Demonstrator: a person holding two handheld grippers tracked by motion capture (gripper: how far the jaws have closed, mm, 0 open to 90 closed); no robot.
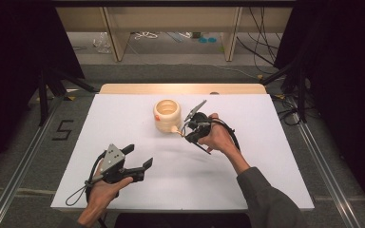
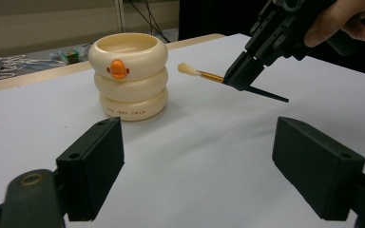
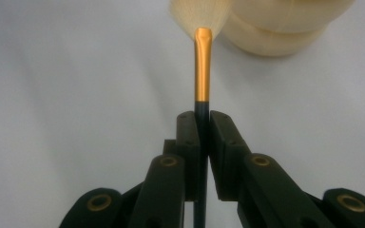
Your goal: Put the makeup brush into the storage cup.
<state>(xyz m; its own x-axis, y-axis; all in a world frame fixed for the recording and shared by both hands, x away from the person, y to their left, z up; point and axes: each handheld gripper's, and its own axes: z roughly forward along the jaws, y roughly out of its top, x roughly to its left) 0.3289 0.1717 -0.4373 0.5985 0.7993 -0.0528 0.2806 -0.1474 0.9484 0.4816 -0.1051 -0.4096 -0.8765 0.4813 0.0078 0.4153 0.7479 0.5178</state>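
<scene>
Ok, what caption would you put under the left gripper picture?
Right gripper holds a small brush beside the cream duck pot on the white table.

A lab recording booth: black curtains (image 1: 9, 42), stand legs (image 1: 52, 85), floor rails (image 1: 24, 156) and loose cables (image 1: 259, 42).

On the table (image 1: 123, 114) the ringed holder (image 1: 167, 115) stood toward the far edge, near the middle. Just to its right the right gripper (image 1: 188, 129) gripped a brush (image 2: 200, 73), whose tip pointed at the holder's side, near it and perhaps touching; the high view was too small to tell. The left gripper (image 1: 139, 156) sat well apart, nearer the person and to the left, its jaws wide with bare table between them.
</scene>
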